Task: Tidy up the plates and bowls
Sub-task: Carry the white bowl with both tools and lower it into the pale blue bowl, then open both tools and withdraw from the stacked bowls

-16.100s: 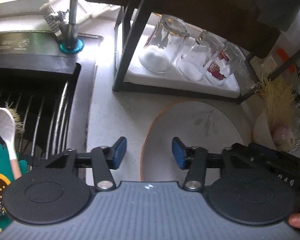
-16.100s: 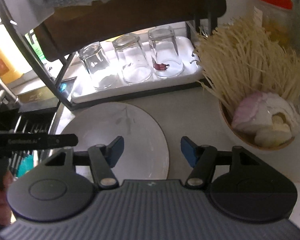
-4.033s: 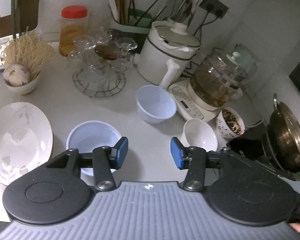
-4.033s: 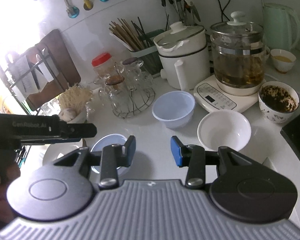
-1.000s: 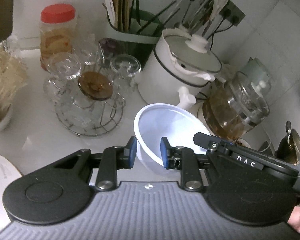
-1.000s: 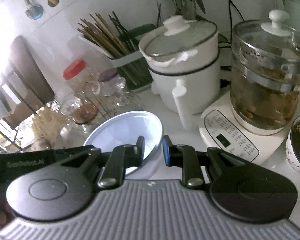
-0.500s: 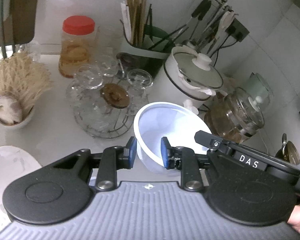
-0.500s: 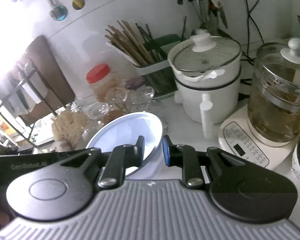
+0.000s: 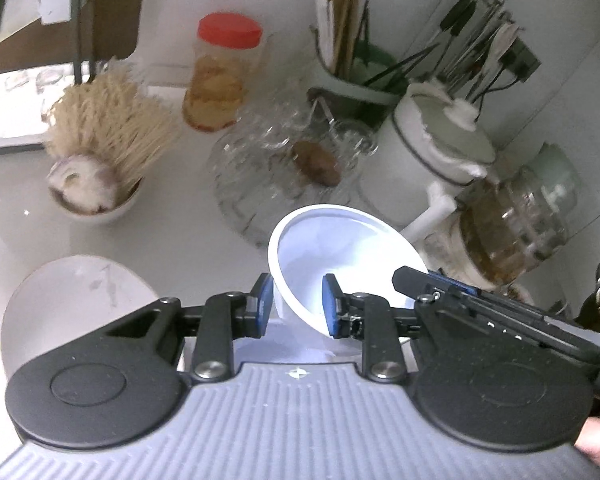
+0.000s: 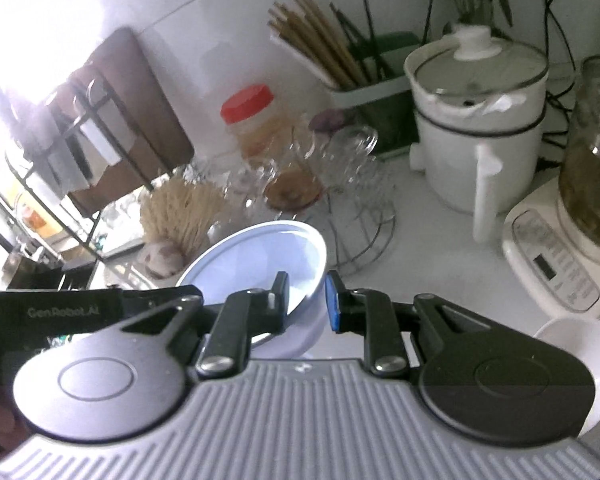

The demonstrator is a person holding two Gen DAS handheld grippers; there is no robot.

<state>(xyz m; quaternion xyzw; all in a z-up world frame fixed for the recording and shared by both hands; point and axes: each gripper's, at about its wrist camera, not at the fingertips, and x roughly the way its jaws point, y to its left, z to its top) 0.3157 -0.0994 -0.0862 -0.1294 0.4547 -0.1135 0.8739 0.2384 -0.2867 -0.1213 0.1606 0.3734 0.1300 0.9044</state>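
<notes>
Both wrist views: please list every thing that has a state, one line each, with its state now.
Pale plastic bowl: tilted, empty, held at its rim by both claws.
Left claw: shut on the bowl's rim.
Right claw: shut on the opposite rim.
White plate: flat on the counter, empty.
White pot: lid on.
Red-capped jar: closed, upright.
Small white bowl: upright, empty.
</notes>
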